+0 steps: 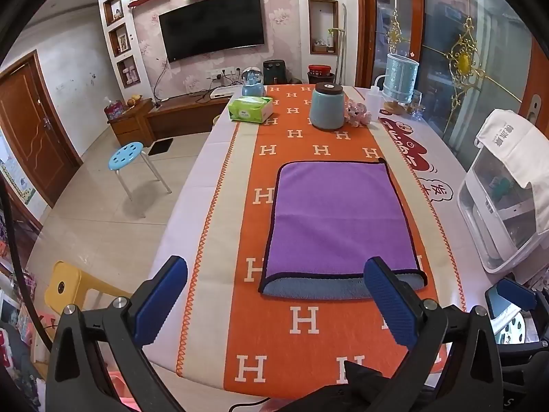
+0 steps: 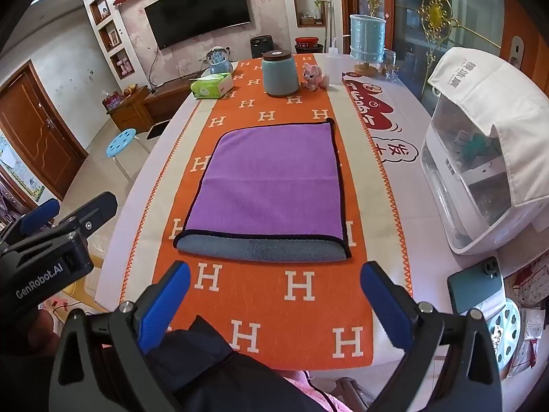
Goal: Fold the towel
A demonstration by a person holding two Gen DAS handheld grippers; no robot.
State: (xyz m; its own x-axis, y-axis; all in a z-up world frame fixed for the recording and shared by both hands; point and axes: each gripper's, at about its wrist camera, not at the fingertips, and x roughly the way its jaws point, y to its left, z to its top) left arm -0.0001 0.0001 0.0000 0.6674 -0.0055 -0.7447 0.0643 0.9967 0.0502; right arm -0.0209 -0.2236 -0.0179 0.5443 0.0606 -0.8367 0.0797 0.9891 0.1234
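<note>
both grippers hang over the near end of the table, nothing between their blue pads. left gripper (image 1: 274, 295) has its fingers spread wide, one blue pad (image 1: 161, 298) over the beige border of the runner, the other pad overlapping the near right corner of the towel in the left wrist view; cannot tell if it touches. right gripper (image 2: 274, 295) also spread wide, pads over the orange runner (image 2: 298, 312) short of the towel, holding nothing. in the right wrist view the left gripper shows at the left edge, off the table side

purple towel (image 1: 339, 219) (image 2: 271, 189) lies flat on the orange runner with white h letters, mid table, folded over with a grey-blue underside sticking out along the near edge, dark trim around it, a faint crease across the middle

far end of table: green tissue box (image 1: 250, 110), teal jar with dark lid (image 1: 327, 106) on the runner, small pink toy (image 1: 358, 113) just beside the jar, snow globe (image 1: 253, 82) behind the tissue box, squeeze bottle and a light blue container on a stand at the far right. white appliance with a white cloth draped on it (image 2: 480, 158) on the right side of the table, dark phone (image 2: 475, 285) near it. blue stool (image 1: 125, 156) on the floor left, tv (image 1: 212, 24) on the far wall
</note>
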